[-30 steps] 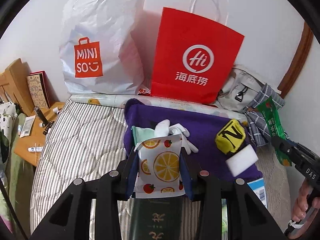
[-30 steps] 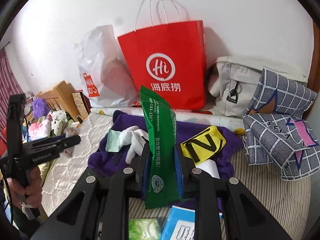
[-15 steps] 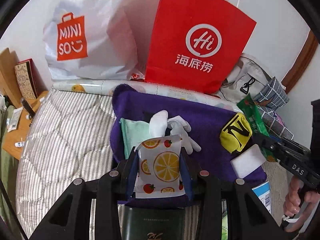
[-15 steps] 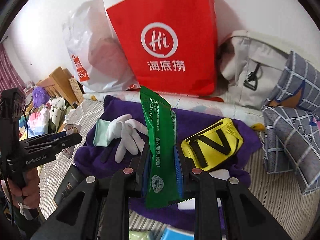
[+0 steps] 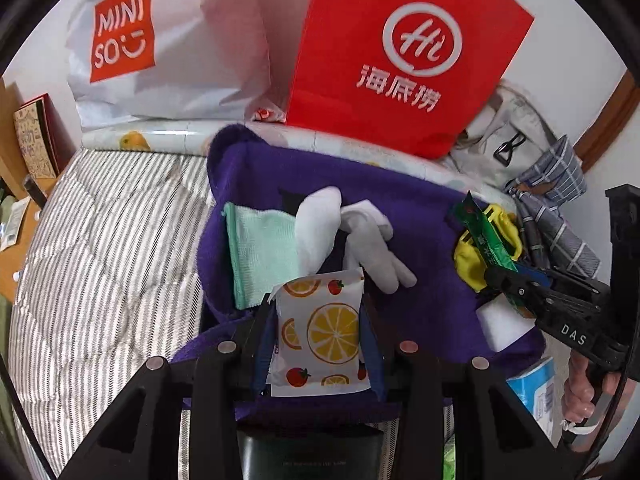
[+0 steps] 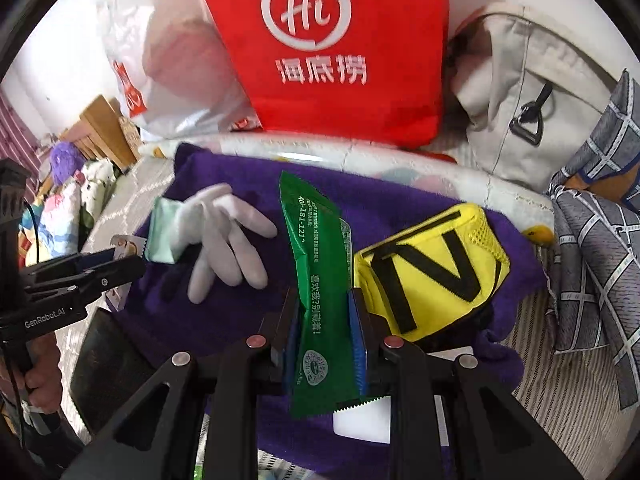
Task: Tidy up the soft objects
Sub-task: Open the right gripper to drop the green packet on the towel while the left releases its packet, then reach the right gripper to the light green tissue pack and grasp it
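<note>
While bags line the wall | left claw (image 5: 318, 332) grips fruit-print packet (image 5: 320, 340) | right claw (image 6: 324, 332) grips green packet (image 6: 320, 280) | purple towel (image 6: 240, 312) on striped mattress (image 5: 112, 248)

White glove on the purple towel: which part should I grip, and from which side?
Judging by its pose, grip the white glove at its cuff, coming from above. The cuff bunches up off the purple towel; the fingers lie flat and splayed.

Striped bed (image 5: 108, 240): purple towel (image 5: 420, 216), red bag (image 5: 400, 52), white bag (image 5: 168, 40).

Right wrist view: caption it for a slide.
Right gripper clamps a green packet above a purple towel.
</note>
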Motion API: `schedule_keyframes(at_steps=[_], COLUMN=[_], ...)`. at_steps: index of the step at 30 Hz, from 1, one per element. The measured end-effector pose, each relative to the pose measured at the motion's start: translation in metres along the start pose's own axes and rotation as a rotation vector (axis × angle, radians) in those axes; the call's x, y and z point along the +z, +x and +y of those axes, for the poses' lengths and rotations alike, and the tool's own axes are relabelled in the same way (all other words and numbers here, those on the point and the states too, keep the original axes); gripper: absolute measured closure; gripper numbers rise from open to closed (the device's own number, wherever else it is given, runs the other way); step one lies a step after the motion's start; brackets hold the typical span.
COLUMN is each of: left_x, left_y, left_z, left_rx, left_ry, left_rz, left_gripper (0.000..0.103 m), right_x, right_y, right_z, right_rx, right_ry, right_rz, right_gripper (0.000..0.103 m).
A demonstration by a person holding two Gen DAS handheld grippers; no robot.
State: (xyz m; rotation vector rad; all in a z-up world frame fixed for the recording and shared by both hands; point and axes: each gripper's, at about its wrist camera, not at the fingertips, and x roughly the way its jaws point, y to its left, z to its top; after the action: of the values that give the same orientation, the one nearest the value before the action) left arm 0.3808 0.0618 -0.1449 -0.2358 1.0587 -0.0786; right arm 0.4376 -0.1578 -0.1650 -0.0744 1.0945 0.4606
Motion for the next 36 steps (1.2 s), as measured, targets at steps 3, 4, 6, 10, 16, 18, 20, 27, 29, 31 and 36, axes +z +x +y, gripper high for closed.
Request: schedule_keyframes(at_steps=[3,4,6,10,16,18,20,27,29,31,36], left_x=[-0.001,-0.001,-0.001,0.000,0.003,0.004,0.003,-0.011,-0.016,-0.022,-0.044], left_y=[0.006,0.008,0.011,0.016,0.015,0.013,0.010,-0.023,-0.030,-0.036,-0.055], left_z=[-0.003,-0.003,-0.005,-0.008,-0.010,-0.008,-0.007,0.000,0.004,0.008,0.015], left_rx=[-0.009,-0.007,-0.010,-0.012,-0.013,-0.034,-0.052,-0.025,-0.020,-0.028,-0.049], left_ry=[0.012,0.011,0.012,0.013,0.004,-0.016,-0.024,0.010,0.003,-0.015,-0.032], left_rz=[0.013,0.017,0.024,0.039,0.039,0.037,0.039,-0.009,-0.017,-0.019,-0.037], left_gripper=[0.065,0.065,0.065,0.061,0.033,0.033,0.033,0.033,0.033,0.033,0.033], right_x=[-0.002,-0.002,-0.003,-0.004,-0.003,-0.002,-0.003,-0.038,-0.056,-0.075,-0.115], right_y=[0.007,0.008,0.009,0.010,0.000,-0.010,-0.018,-0.051,-0.059,-0.064,-0.067], right_z=[0.002,0.002,0.005,0.011,0.013,0.014,0.016,0.033,0.041,0.052,0.072], right_rx=[-0.028,-0.035,-0.043,-0.072,-0.055,-0.050,-0.044,0.075,0.079,0.089,0.105], right_ry=[-0.013,-0.018,-0.039,-0.073,-0.078,-0.079,-0.077,-0.049,-0.065,-0.085,-0.094], right_rz=[0.017,0.016,0.022,0.022,-0.017,-0.046,-0.070,-0.085,-0.086,-0.075,-0.027], right_gripper=[0.080,0.079,0.079,0.071,0.043,0.037,0.036,0.036,0.036,0.036,0.056])
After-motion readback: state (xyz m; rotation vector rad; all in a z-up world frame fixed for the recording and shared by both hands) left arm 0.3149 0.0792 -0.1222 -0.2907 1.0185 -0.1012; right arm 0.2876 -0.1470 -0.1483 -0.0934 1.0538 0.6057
